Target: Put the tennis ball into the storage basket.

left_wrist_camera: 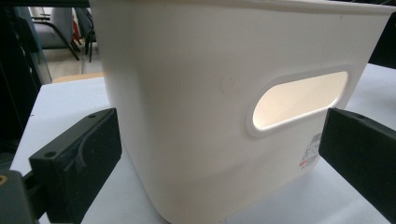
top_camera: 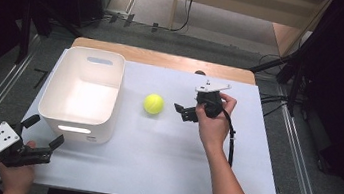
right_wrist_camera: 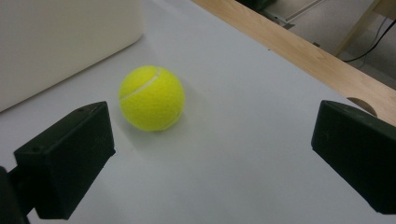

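Tennis ball (top_camera: 153, 103): on table, not yet grasped
Right gripper (top_camera: 181, 111): jaws spread, near ball
Left gripper (top_camera: 44, 134): jaws spread beside bin (top_camera: 61, 81)

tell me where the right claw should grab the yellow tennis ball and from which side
Grip the fuzzy yellow tennis ball across its middle, at the widest part, so it probably won't squirt out. Come from the right claw's side, the side away from the white plastic bin; its jaws are open and wider than the ball, which sits free on the white table.
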`<state>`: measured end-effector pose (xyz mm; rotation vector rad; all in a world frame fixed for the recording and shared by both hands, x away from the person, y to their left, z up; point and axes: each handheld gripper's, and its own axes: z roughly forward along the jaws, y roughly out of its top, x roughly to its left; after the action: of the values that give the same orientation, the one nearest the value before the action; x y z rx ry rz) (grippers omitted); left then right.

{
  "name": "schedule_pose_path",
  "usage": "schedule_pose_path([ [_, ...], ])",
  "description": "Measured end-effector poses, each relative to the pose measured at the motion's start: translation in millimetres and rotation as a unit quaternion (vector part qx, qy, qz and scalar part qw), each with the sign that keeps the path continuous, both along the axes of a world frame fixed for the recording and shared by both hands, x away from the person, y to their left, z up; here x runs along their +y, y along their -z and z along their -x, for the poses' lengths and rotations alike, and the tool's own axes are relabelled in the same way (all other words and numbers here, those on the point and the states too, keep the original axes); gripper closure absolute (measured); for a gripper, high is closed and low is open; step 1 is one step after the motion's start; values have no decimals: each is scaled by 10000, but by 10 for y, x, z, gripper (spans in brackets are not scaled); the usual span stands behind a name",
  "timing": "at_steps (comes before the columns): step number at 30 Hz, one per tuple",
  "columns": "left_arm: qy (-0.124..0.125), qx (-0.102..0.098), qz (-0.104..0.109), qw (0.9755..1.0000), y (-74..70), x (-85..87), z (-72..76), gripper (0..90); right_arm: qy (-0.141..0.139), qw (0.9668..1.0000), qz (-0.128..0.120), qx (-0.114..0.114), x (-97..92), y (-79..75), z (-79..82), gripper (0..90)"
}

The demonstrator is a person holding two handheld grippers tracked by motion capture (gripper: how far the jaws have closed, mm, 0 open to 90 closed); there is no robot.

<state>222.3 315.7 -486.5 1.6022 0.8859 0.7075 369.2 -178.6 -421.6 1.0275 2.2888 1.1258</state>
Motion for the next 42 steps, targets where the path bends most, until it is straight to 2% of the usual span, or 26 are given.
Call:
schedule_pose_path([
  [12,11,-6,-8,10000,-1,2,-2,0,-131,9997,162,104,136,11,-117,0],
  [19,13,-7,-4,10000,-1,3,-3,0,-147,9994,214,248,207,32,-193,0],
  [22,5,2,5,10000,-2,3,-1,0,-231,9991,266,222,219,42,-219,0],
  [27,4,5,7,10000,-2,4,-2,0,-241,9988,275,336,278,66,-253,0],
  [39,9,8,22,10000,-2,7,-4,0,-473,9969,423,458,412,113,-358,0],
  [42,9,5,31,10000,-2,7,-5,0,-492,9961,467,562,462,119,-381,0],
])
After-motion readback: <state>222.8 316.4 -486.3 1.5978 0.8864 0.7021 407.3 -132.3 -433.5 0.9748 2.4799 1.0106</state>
